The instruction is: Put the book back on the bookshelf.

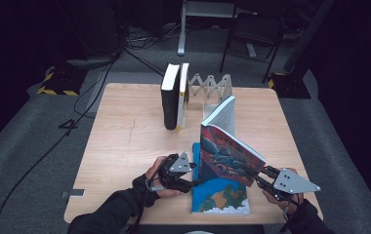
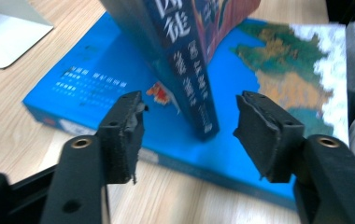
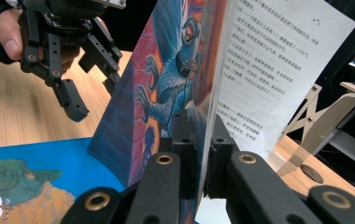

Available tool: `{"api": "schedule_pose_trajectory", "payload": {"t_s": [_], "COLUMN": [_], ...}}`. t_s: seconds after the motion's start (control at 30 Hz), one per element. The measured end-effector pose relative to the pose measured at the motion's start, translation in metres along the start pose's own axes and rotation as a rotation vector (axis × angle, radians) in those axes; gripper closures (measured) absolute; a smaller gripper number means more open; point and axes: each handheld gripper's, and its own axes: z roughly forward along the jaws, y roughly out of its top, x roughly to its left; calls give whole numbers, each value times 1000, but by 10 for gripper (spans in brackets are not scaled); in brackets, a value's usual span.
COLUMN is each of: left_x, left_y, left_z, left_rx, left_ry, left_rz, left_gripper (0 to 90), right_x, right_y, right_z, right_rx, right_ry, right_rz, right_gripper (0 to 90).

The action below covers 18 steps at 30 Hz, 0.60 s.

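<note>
An illustrated book (image 1: 227,153) stands tilted on its lower edge on top of a flat blue map-cover book (image 1: 220,197). Its front cover is fanned away from the white pages (image 3: 269,70). My right gripper (image 1: 257,176) is shut on that cover (image 3: 166,74), jaws pinched at its edge (image 3: 202,126). My left gripper (image 1: 194,176) is at the book's left, low over the blue book (image 2: 96,79). It is open, and the dark blue spine (image 2: 185,51) stands between its pads (image 2: 192,107) without touching them. It also hangs open at top left in the right gripper view (image 3: 91,91).
At the back of the wooden table (image 1: 125,141), a black book (image 1: 170,95) and a white one (image 1: 184,95) stand upright against an expandable rack (image 1: 210,87). Cables, a chair and stands sit on the dark floor beyond.
</note>
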Motion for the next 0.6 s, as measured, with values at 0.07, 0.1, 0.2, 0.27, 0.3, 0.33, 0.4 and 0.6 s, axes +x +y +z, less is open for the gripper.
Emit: {"api": "schedule_pose_trajectory", "payload": {"t_s": [0.07, 0.1, 0.2, 0.27, 0.3, 0.33, 0.4, 0.6], "left_x": [-1, -1, -3, -1, 0, 0, 3, 10], "left_y": [2, 4, 8, 10, 11, 13, 17, 27], "left_z": [7, 11, 20, 23, 23, 24, 24, 20], "left_rx": [-11, -19, -27, -56, -66, -81, -104, -166], "left_ry": [-3, -5, 18, 42, 53, 62, 73, 96], "left_rz": [-10, -8, -6, -13, -17, -20, -24, -12], "left_gripper": [370, 370, 352, 353, 366, 380, 381, 411], "right_x": [1, 1, 0, 0, 1, 1, 2, 2], "right_y": [0, 0, 0, 0, 0, 0, 0, 0], "right_z": [0, 0, 0, 0, -1, -1, 0, 0], "right_rx": [-1, -1, -3, -4, -4, -4, -4, -6], "right_ry": [4, 4, 7, 7, 8, 8, 10, 10], "right_rz": [1, 1, 5, 6, 6, 4, 4, -2], "right_gripper": [851, 851, 850, 849, 848, 847, 844, 841]}}
